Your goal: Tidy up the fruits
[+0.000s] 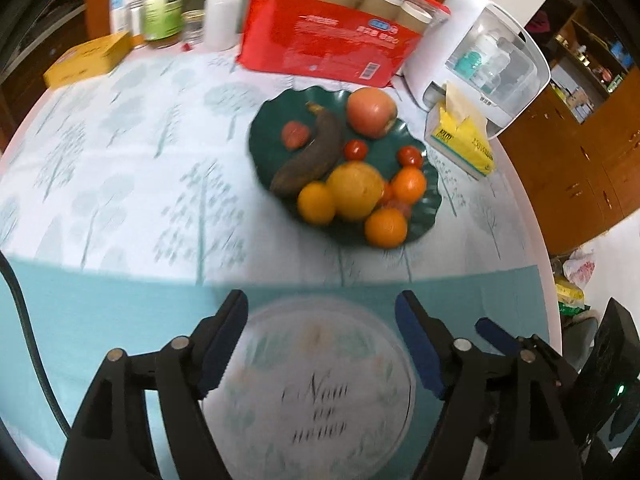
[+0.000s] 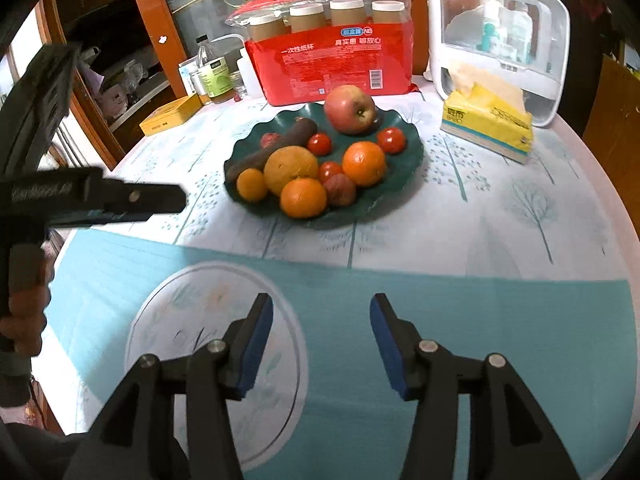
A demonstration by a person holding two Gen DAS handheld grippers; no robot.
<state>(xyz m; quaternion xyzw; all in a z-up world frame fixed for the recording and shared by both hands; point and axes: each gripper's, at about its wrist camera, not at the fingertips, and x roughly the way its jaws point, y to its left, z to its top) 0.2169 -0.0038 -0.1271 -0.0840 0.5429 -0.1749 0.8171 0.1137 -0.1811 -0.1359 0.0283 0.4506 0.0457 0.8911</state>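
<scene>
On bench, green plate (image 2: 412,152) piled with fruit, well ahead of both claws. Left claw (image 1: 320,340) and right claw (image 2: 321,340) gape wide, empty. Risk: nudging orange (image 2: 303,197) at rim (heap looks loose), tomatoes (image 2: 319,143) rolling off.

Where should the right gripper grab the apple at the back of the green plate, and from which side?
Grip the apple across its widest middle, coming down from above with the right gripper, which is open. It sits on the green plate's far rim, clear of the other fruit, with a cherry tomato close by; its round sides probably suit a straddling grasp best.
</scene>
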